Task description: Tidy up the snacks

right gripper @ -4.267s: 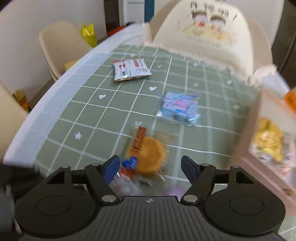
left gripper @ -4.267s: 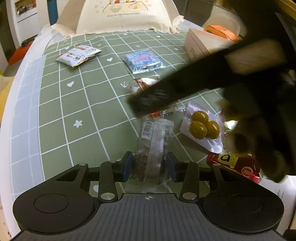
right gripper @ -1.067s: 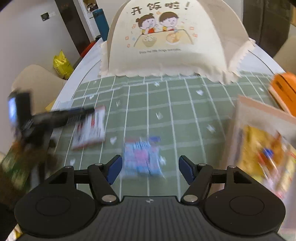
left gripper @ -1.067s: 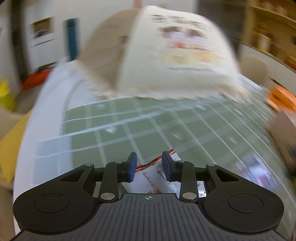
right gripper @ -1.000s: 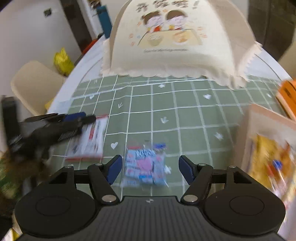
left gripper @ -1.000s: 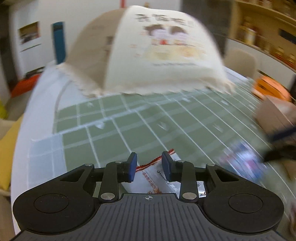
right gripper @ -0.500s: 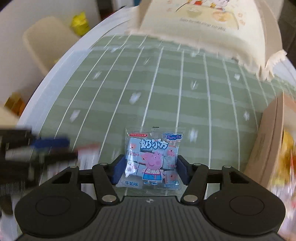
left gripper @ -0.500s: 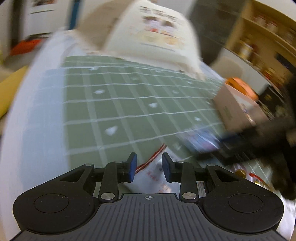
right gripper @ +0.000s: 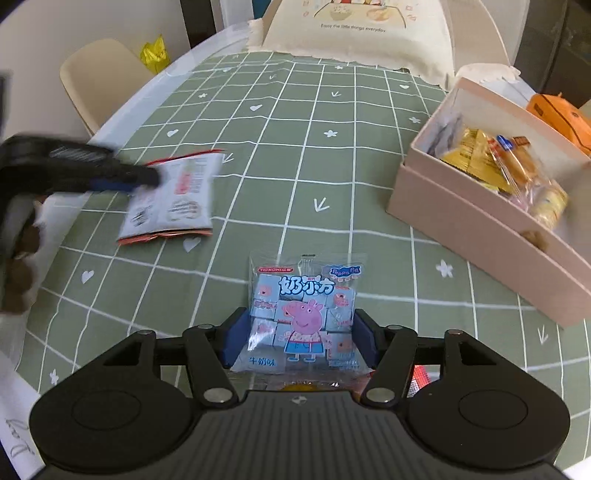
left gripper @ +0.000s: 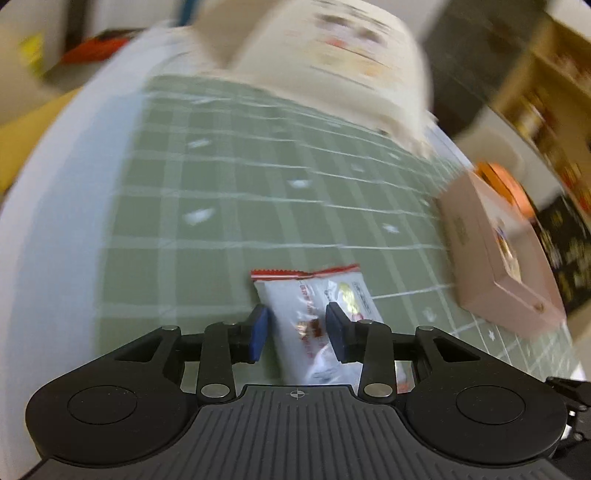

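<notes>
My left gripper (left gripper: 297, 328) is shut on a white snack packet with red edges (left gripper: 314, 310) and holds it above the green checked tablecloth. In the right wrist view that packet (right gripper: 173, 195) hangs from the left gripper (right gripper: 147, 179) at the left. My right gripper (right gripper: 299, 338) is shut on a blue Peppa Pig snack bag (right gripper: 303, 310), held above the cloth. The pink snack box (right gripper: 458, 221) stands at the right, open, with several snacks inside; it also shows in the left wrist view (left gripper: 498, 266).
A cream food cover tent (right gripper: 362, 29) stands at the far end of the table. An orange object (right gripper: 561, 114) lies behind the box. A cream chair (right gripper: 99, 77) stands off the table's left edge. White paper (right gripper: 14, 424) lies at the near left corner.
The left gripper has swung right with the white packet, toward the box. The right gripper has lifted the blue bag and carried it nearer the box.
</notes>
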Tool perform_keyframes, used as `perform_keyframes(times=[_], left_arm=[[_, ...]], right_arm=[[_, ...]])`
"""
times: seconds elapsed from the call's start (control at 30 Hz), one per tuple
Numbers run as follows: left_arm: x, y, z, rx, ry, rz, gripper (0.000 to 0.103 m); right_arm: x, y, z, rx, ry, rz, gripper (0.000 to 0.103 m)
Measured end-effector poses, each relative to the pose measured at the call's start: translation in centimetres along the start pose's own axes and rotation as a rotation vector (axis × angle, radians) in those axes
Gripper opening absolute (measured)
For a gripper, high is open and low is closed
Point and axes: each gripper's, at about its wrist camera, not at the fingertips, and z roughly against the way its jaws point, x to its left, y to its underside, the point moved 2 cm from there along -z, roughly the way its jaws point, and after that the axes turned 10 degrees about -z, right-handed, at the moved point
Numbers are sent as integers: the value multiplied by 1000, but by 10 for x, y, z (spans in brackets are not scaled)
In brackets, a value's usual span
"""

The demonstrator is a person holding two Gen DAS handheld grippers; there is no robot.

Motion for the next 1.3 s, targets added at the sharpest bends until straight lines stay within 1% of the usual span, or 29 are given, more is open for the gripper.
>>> perform_keyframes(times=[0.03, 0.07, 0.1, 0.13, 0.17, 0.23, 0.3, 0.37, 0.4, 0.43, 0.47, 0.5, 0.53, 0.6, 0.63, 0.67, 0.7, 0.77, 0.83, 0.87, 0.9, 0.97, 1.0, 1.03, 1.07, 1.13, 1.23, 1.27, 1.3], left_arm=[[-9, -6, -5, 6, 1, -56, 40], [-18, -10, -6, 3, -16, -106, 40], [-26, -13, -3, -8, -52, -151, 40], [-32, -16, 4, -27, -82, -177, 40], [-38, -17, 11, -45, -90, -190, 40], [-49, -17, 22, -63, -77, -223, 40], [-67, -15, 16, -23, -71, -311, 40], [-82, -9, 2, 35, -105, -399, 41], [-88, -7, -6, 70, -128, -424, 41], [-91, -4, -12, 89, -143, -430, 41], [-94, -2, -13, 80, -153, -438, 46], [-99, -2, -15, 85, -162, -448, 51], [-102, -1, -17, 92, -169, -458, 54], [-108, -1, -21, 109, -173, -491, 67], [-112, 0, -24, 117, -168, -503, 71], [-114, 2, -25, 122, -159, -509, 78], [-115, 3, -25, 125, -149, -511, 84], [-115, 3, -27, 123, -136, -504, 86], [-111, 1, -23, 108, -121, -480, 85], [-108, 0, -19, 95, -116, -459, 82], [-103, -1, -14, 73, -132, -437, 80], [-90, -3, -6, 32, -214, -407, 78], [-80, -4, -1, 16, -244, -361, 78], [-70, -6, 2, 9, -240, -303, 78], [-58, -7, 3, 8, -213, -234, 78], [-48, -8, 0, 31, -164, -183, 78], [-49, -12, -9, 49, -126, -192, 78], [-52, -12, -14, 63, -111, -202, 78], [-57, -11, -21, 87, -93, -215, 80]], right_arm=[[0, 3, 3, -6, -7, -2, 64], [0, 7, 7, -15, -18, -3, 64], [0, 9, 12, -26, -24, -7, 65], [0, 11, 15, -39, -22, -11, 65], [-1, 12, 20, -56, -17, -17, 65], [-6, 14, 31, -101, 5, -38, 66], [-16, 17, 43, -139, 31, -75, 66], [-25, 19, 52, -173, 57, -113, 67], [-30, 20, 56, -187, 70, -128, 67], [-33, 19, 57, -195, 83, -137, 67], [-37, 21, 60, -203, 96, -147, 67], [-42, 23, 62, -207, 102, -157, 67], [-45, 25, 64, -210, 107, -171, 67], [-53, 29, 65, -204, 110, -200, 67], [-57, 30, 65, -197, 107, -217, 67], [-59, 31, 64, -191, 103, -229, 67], [-62, 33, 64, -185, 95, -243, 67], [-65, 35, 61, -177, 83, -259, 67], [-66, 35, 59, -168, 80, -264, 67], [-65, 35, 58, -165, 80, -262, 67], [-64, 34, 58, -165, 83, -259, 67], [-62, 34, 59, -170, 87, -253, 67], [-62, 34, 59, -172, 86, -253, 67], [-62, 35, 59, -172, 83, -257, 67], [-62, 35, 59, -171, 78, -263, 67], [-63, 37, 57, -166, 70, -273, 67], [-64, 40, 53, -146, 64, -284, 67], [-64, 41, 52, -140, 63, -285, 67], [-64, 42, 51, -134, 63, -285, 67]])
